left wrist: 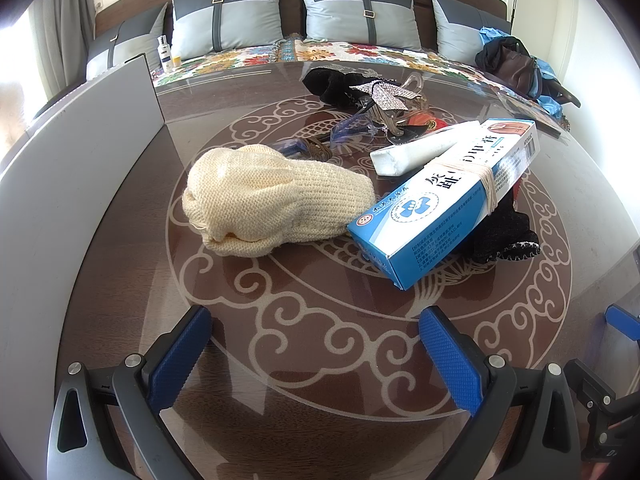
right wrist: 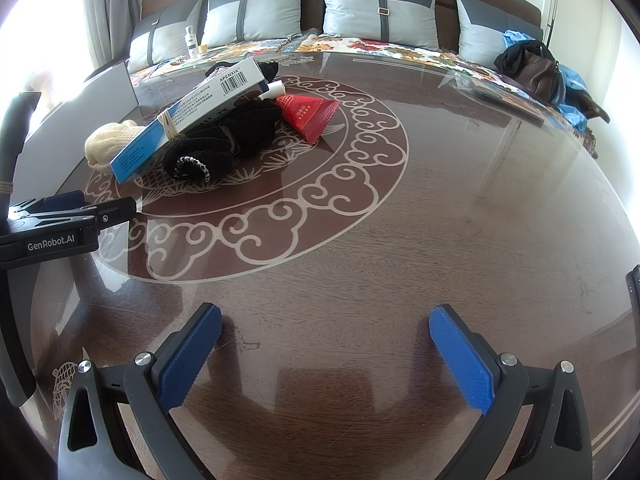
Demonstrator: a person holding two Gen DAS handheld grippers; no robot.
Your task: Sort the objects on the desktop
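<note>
My left gripper (left wrist: 316, 350) is spread wide, nothing in it, low over the table (left wrist: 320, 392). Cream knit piece (left wrist: 264, 200) sits ahead, slightly left of centre. Blue medicine box (left wrist: 440, 200) lies ahead-right, propped on black knitwear (left wrist: 508, 232), a white tube (left wrist: 420, 148) against its far side. My right gripper (right wrist: 326, 354) is also spread, over bare wood; the pile is far-left of it, with a red packet (right wrist: 310, 114) beside it. Sofa cushions (left wrist: 360, 8) sit behind.
</note>
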